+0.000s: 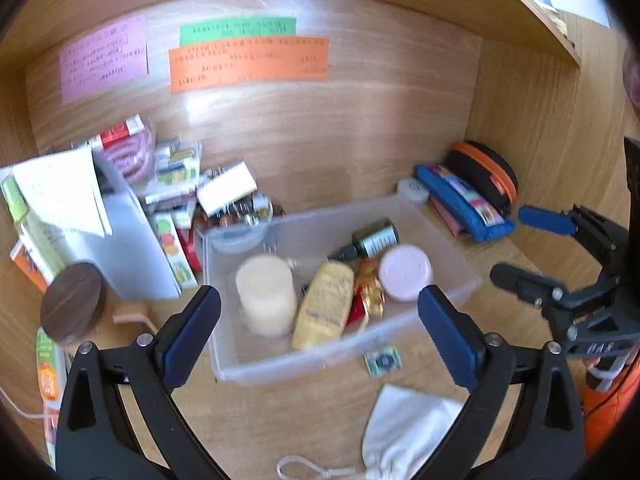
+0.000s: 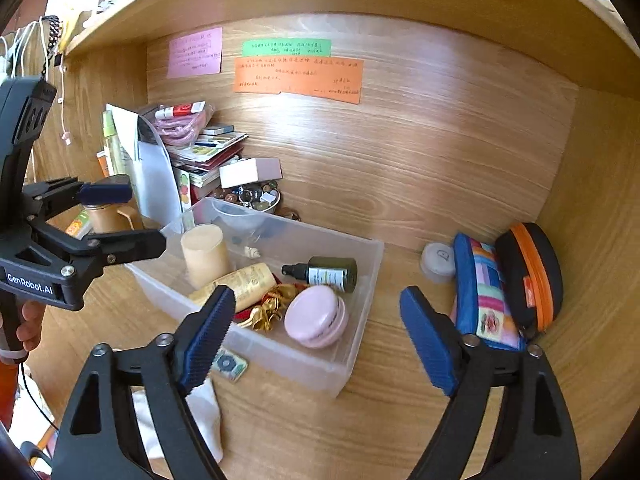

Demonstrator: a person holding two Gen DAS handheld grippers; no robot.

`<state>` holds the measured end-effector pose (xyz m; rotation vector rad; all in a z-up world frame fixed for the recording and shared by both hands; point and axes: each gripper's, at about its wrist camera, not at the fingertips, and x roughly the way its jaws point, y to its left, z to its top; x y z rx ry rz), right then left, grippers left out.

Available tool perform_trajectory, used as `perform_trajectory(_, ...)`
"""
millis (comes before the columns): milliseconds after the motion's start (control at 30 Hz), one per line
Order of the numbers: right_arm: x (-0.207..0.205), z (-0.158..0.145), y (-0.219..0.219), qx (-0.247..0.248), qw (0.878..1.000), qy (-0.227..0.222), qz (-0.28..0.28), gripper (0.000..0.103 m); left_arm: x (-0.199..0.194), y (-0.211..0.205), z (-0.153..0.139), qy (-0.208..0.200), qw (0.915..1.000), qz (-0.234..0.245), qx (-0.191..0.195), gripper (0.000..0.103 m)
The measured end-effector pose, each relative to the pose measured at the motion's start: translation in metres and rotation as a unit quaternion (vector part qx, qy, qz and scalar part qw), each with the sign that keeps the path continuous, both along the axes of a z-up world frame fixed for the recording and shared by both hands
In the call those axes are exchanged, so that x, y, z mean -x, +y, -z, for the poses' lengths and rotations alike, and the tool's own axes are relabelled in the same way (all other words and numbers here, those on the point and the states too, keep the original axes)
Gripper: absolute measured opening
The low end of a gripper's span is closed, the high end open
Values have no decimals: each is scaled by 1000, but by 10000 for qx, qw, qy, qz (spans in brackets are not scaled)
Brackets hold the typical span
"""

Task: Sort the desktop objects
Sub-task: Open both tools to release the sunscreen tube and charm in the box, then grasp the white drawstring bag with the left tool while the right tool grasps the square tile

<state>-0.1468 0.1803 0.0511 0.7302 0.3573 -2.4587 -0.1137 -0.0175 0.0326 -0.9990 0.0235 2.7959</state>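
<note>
A clear bin (image 1: 440, 280) is seen at the desk's centre, holding a candle (image 1: 266, 294), a yellow tube (image 1: 324, 310), a dropper bottle (image 1: 370, 240) and a pink case (image 1: 405, 272). The left gripper (image 1: 320, 332) and right gripper (image 2: 316, 336) are both held apart and empty above its near rim. A small packet (image 2: 229, 365) lies at six o'clock of the bin, a white pouch (image 1: 400, 440) nearer still. The packet is judged light, flat and slippery, best pinched by its edges; the pouch soft, best gathered at the neck.

Clear bin (image 1: 448, 240) holds candle (image 1: 266, 294), bottles, pink case (image 2: 316, 316).
</note>
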Motion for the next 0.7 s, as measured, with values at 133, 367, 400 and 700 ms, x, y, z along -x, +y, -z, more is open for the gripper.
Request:
perform_trajectory(133, -16, 3, 8, 38, 10000, -13, 36, 83, -17, 7, 14, -186, 9996, 61, 191, 100)
perform_trajectory(367, -30, 22, 20, 115, 9995, -266, 104, 83, -41, 24, 44, -545, 9978, 357, 152, 100)
perform_trajectory(400, -32, 26, 21, 115, 9994, -309, 116, 84, -45, 27, 49, -605, 9972, 426, 124, 100)
perform_trajectory(700, -37, 52, 37, 302, 9963, -780, 203, 84, -59, 45, 86, -1092, 9919, 645, -105, 100)
